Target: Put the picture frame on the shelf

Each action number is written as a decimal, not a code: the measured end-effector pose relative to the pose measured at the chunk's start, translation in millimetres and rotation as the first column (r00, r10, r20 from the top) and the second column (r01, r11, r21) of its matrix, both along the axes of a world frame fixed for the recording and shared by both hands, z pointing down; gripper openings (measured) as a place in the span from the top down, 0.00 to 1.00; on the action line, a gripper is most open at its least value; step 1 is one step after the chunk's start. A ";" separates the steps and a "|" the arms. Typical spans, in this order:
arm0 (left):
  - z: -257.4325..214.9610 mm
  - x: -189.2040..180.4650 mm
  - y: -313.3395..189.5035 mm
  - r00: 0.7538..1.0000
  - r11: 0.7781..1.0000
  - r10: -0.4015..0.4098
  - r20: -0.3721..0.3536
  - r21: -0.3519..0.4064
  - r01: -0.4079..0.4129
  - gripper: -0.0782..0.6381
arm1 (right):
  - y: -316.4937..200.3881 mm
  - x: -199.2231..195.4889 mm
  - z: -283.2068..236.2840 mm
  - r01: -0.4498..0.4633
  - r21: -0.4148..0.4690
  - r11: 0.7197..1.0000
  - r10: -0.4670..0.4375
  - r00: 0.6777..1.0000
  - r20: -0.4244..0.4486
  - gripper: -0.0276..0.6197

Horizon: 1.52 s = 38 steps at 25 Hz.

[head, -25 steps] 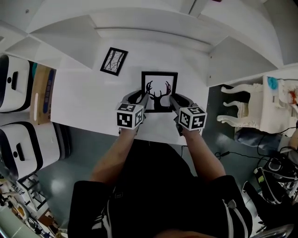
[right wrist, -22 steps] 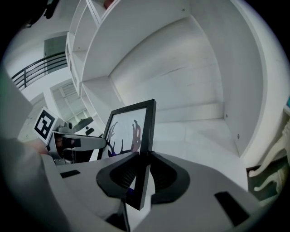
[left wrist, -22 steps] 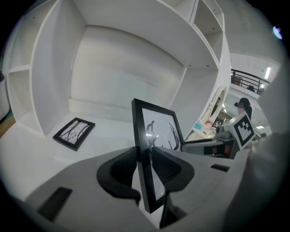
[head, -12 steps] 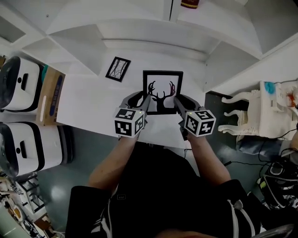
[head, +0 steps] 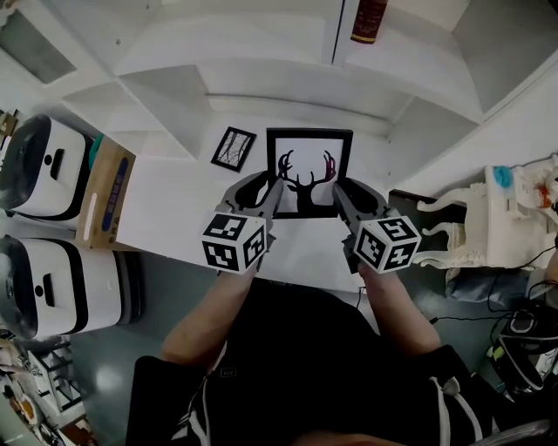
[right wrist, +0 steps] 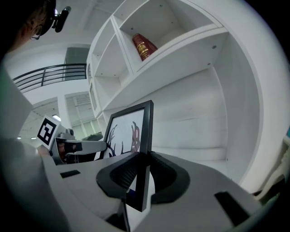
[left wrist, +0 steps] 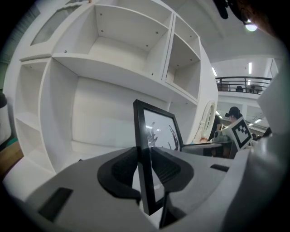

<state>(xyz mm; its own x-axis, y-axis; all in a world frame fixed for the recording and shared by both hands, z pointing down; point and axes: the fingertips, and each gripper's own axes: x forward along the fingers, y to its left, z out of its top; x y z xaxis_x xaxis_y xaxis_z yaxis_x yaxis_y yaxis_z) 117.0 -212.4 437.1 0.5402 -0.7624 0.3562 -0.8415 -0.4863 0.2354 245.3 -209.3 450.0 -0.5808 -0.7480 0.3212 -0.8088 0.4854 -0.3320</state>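
Observation:
A black picture frame with a dark antler print is held upright in the air in front of the white shelf unit. My left gripper is shut on its left edge and my right gripper on its right edge. In the left gripper view the frame stands edge-on between the dark pads of the left gripper. The right gripper view shows the frame pinched the same way by the right gripper, with open shelf compartments behind it.
A smaller black frame lies on the white table to the left. A red bottle stands in an upper shelf compartment. White cases and a cardboard box sit on the left, a white ornate chair on the right.
Both grippers have risen together with the antler frame, lifting it off the table toward the shelf. The small frame has stayed on the table.

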 end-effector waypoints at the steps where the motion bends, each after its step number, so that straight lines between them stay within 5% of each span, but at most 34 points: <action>1: -6.7 -5.2 -2.7 1.000 1.000 0.000 -0.006 0.015 0.000 0.75 | -1.7 -5.0 -8.4 -0.006 0.019 1.000 0.006 1.000 -0.006 0.82; 17: -105.1 -75.4 -32.0 0.987 0.961 0.154 -0.050 0.239 -0.138 0.75 | -6.2 -78.8 -106.1 -0.173 0.226 0.959 0.177 0.984 0.001 0.82; 27: -157.3 -118.7 -29.1 0.969 0.905 0.245 -0.032 0.365 -0.217 0.75 | 2.4 -124.5 -151.1 -0.244 0.328 0.912 0.249 0.968 0.027 0.82; 38: -199.4 -117.6 -32.2 0.958 0.877 0.281 -0.061 0.421 -0.230 0.75 | 2.2 -124.4 -194.3 -0.275 0.380 0.883 0.287 0.957 0.026 0.82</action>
